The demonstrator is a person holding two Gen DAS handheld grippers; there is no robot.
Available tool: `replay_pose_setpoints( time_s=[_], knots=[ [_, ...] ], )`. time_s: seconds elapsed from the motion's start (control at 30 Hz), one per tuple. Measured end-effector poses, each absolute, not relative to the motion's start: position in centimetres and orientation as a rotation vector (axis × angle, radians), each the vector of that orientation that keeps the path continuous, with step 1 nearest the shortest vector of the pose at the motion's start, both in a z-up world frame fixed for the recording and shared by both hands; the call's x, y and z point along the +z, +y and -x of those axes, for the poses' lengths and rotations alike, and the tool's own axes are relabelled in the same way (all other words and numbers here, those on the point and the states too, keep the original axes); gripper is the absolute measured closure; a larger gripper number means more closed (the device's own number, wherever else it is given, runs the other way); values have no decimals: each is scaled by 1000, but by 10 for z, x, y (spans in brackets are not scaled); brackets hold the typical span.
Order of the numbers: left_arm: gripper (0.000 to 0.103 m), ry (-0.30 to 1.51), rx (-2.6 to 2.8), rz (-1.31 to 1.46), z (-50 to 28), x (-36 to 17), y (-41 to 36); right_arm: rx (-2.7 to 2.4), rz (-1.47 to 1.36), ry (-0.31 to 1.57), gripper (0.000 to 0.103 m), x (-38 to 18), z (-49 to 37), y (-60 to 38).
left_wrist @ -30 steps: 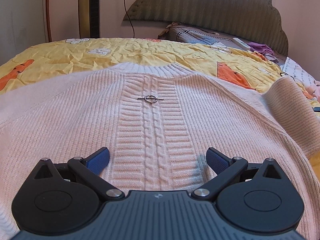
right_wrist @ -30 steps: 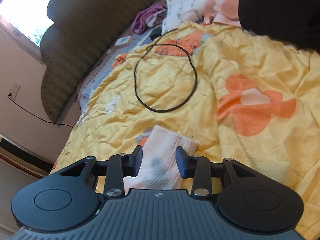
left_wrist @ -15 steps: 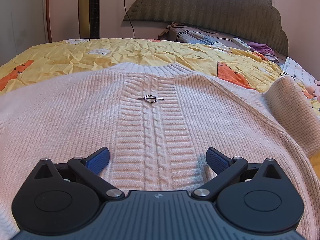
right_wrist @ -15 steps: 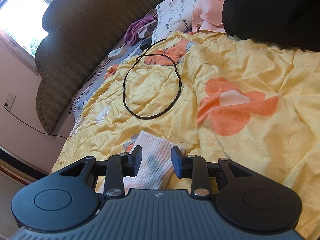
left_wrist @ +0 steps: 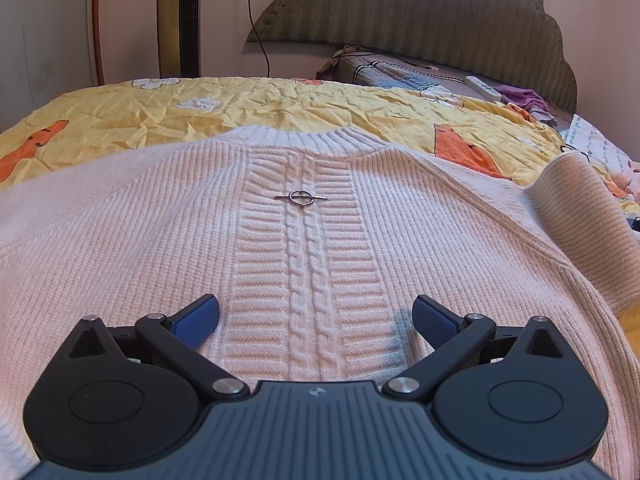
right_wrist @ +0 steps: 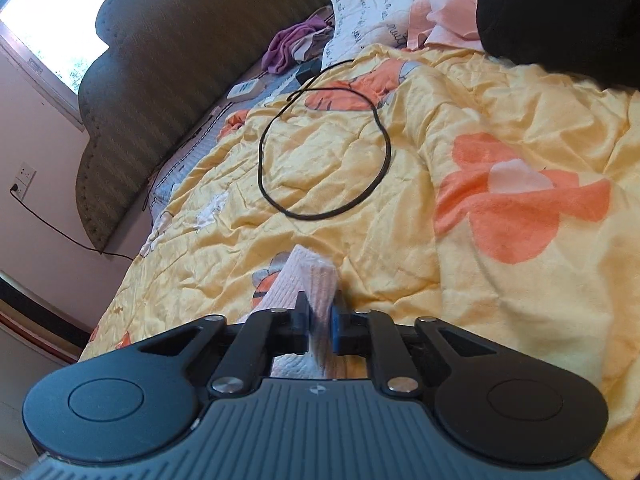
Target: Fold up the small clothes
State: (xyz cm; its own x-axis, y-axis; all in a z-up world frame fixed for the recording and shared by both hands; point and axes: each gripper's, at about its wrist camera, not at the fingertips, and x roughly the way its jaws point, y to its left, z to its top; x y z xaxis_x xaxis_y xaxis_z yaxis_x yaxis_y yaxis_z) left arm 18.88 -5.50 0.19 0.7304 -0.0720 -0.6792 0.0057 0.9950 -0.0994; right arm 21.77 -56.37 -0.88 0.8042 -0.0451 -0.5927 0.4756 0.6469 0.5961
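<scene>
A pale pink cable-knit sweater (left_wrist: pixel 304 248) lies flat on a bed's yellow quilt with orange prints (right_wrist: pixel 500 128). The left claw (left_wrist: pixel 316 312) hovers just above its lower middle, jaws wide apart and empty. The right claw (right_wrist: pixel 320 330) has just closed, clamped on the ribbed cuff of the sweater's sleeve (right_wrist: pixel 310 280). The sleeve fold is beginning; next, the cuff likely needs carrying across the sweater's body.

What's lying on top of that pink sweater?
A small metal ring pin sits on the sweater, over its cable-knit panel. Whatever lies beneath the sweater is covered.
</scene>
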Motion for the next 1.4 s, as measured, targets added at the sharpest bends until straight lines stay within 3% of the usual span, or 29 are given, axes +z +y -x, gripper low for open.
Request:
replay_pose_setpoints(
  time_s=[0.17,0.33,0.47,0.67,0.77,0.9,0.97,1.1,1.23,1.27,1.3,1.4],
  knots=[
    [0,726,-79,242,-186,11,-35,-237,-796,451,88,23,-203,-537],
    [0,699,-248,708,-193,27,11,27,-732,349,88,78,-186,-454],
    [0,733,-392,1003,-204,19,29,264,-761,385,88,82,-183,-368],
    [0,848,-384,1087,-215,-12,20,453,-816,565,88,35,-180,-255],
    [0,846,-379,1043,-219,-19,13,442,-854,669,71,15,-171,-236],
    [3,832,-351,968,-221,-19,2,449,-913,631,71,12,-139,-247],
    [12,832,-316,909,-223,-17,-6,420,-880,608,64,15,-128,-255],
    [60,861,-231,759,-224,-12,-14,342,-834,634,56,-3,-116,-269],
    [73,889,-219,667,-222,-8,-10,338,-875,622,55,-21,-113,-279],
    [88,897,-200,637,-221,-7,-10,344,-892,613,56,-23,-114,-280],
    [95,904,-184,607,-222,-7,-11,351,-907,603,56,-25,-114,-282],
    [97,919,-192,569,-224,-1,-10,375,-960,572,56,-31,-116,-286]
  ],
)
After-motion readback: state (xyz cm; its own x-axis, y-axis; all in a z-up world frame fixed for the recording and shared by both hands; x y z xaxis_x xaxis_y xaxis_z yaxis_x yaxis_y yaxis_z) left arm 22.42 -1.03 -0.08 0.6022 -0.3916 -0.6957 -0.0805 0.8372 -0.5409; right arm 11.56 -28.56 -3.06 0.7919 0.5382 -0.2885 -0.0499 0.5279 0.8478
